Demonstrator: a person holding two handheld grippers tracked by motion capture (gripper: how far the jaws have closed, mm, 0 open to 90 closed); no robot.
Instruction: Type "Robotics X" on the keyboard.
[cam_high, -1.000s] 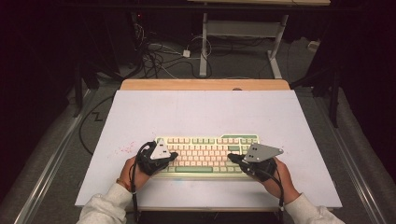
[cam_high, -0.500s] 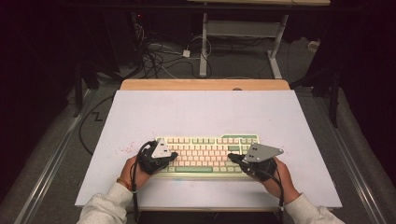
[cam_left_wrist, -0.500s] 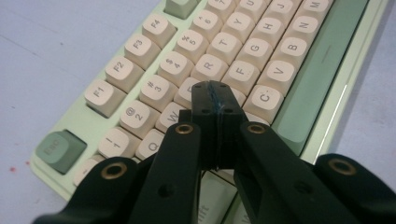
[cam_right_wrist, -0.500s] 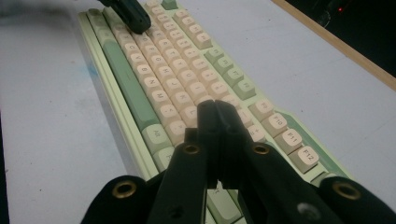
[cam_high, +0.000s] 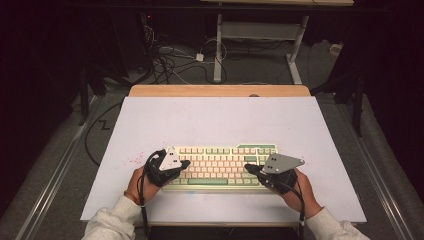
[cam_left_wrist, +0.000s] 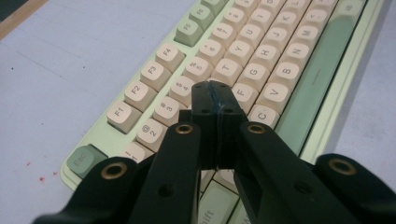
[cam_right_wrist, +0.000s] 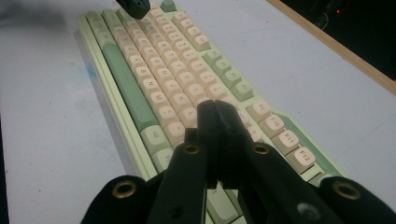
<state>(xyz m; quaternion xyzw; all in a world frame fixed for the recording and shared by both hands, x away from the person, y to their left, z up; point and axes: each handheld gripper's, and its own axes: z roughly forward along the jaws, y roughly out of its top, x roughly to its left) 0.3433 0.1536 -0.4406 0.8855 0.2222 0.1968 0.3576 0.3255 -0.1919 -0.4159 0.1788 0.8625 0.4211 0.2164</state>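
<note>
A cream and green keyboard (cam_high: 222, 165) lies near the front of the white table top (cam_high: 220, 120). My left gripper (cam_high: 186, 163) hovers over the keyboard's left end, its jaws pressed together with nothing between them; in the left gripper view its tips (cam_left_wrist: 215, 91) sit above the keys (cam_left_wrist: 243, 51) around R and F. My right gripper (cam_high: 248, 168) is over the keyboard's right part, jaws likewise together and empty; in the right gripper view its tips (cam_right_wrist: 215, 109) stand above the keys (cam_right_wrist: 163, 60) near L. The left gripper's tip (cam_right_wrist: 134, 6) also shows far off there.
The table's wooden back edge (cam_high: 220, 90) lies beyond the white sheet. Cables (cam_high: 170, 60) and a desk frame (cam_high: 260, 35) stand on the floor behind. Small red specks (cam_high: 134, 161) mark the sheet left of the keyboard.
</note>
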